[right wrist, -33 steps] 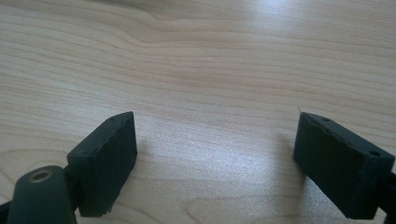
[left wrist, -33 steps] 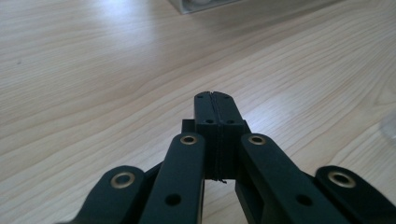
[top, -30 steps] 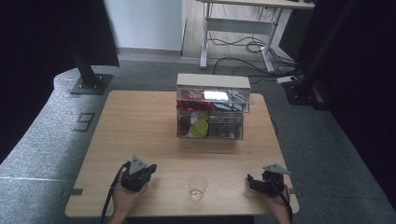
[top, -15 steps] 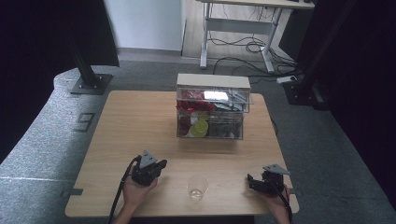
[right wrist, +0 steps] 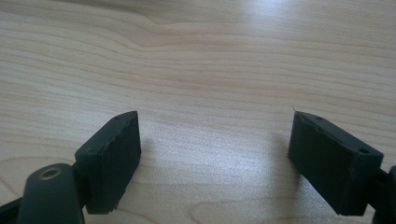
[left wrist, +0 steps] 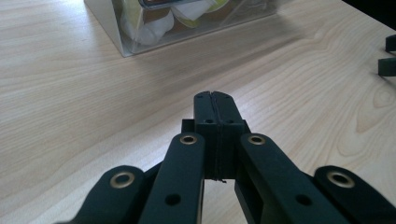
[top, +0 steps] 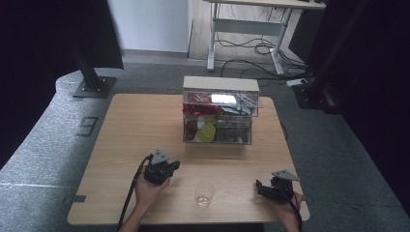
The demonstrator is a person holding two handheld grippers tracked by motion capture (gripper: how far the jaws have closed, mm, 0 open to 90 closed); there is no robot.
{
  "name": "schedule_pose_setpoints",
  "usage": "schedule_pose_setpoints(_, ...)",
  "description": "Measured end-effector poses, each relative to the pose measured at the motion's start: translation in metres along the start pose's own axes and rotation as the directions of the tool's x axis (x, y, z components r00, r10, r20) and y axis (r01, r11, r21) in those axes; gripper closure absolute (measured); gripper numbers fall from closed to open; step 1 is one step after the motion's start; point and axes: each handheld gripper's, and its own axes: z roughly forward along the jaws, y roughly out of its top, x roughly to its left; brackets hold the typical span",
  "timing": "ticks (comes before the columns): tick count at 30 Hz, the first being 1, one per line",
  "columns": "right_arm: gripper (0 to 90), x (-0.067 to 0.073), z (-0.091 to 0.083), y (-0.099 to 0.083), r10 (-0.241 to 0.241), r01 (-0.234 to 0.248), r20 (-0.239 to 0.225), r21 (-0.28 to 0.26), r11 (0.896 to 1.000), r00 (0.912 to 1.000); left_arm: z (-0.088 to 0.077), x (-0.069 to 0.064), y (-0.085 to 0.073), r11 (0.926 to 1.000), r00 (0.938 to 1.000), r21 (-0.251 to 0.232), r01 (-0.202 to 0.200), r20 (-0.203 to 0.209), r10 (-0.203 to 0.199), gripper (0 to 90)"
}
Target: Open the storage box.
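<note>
My left gripper [top: 170, 167] rests on the wooden table [top: 130, 125] at the front left, held in a hand. In the left gripper view its black jaws are pressed together with nothing between them [left wrist: 215, 100], and they point toward the clear box [left wrist: 154, 23]. My right gripper [top: 261, 187] lies at the front right, pointing left. In the right gripper view its jaws stand wide apart over bare wood [right wrist: 215, 154]. An empty clear glass [top: 204, 193] stands upright between the two grippers, near the front edge, and neither gripper touches it.
A clear plastic box [top: 217, 116] with red, yellow and white items inside stands at the back middle of the table. The right gripper's fingertips [left wrist: 386, 56] appear at the far right edge of the left gripper view. Desk legs and cables lie on the floor beyond.
My left gripper has moved right and slightly forward, toward the table's middle, with its jaws still shut. The right gripper and the glass have stayed put.
</note>
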Motion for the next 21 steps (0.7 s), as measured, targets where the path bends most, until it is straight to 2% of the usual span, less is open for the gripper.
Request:
schedule_pose_setpoints(8, 16.9, 0.001, 0.001, 0.001, 0.007, -0.007, 0.002, 0.002, 1.0, 1.0, 0.016, 0.005, 0.012, 0.9993, 0.9995, 0.016, 0.033, 0.003, -0.033, 89.6)
schedule_pose_setpoints(21, 19.4, 0.0, 0.0, 0.0, 0.015, -0.015, 0.011, -0.004, 1.0, 0.9998, 0.036, 0.004, 0.022, 0.9986, 0.9993, 0.039, 0.035, 0.014, -0.035, 89.7)
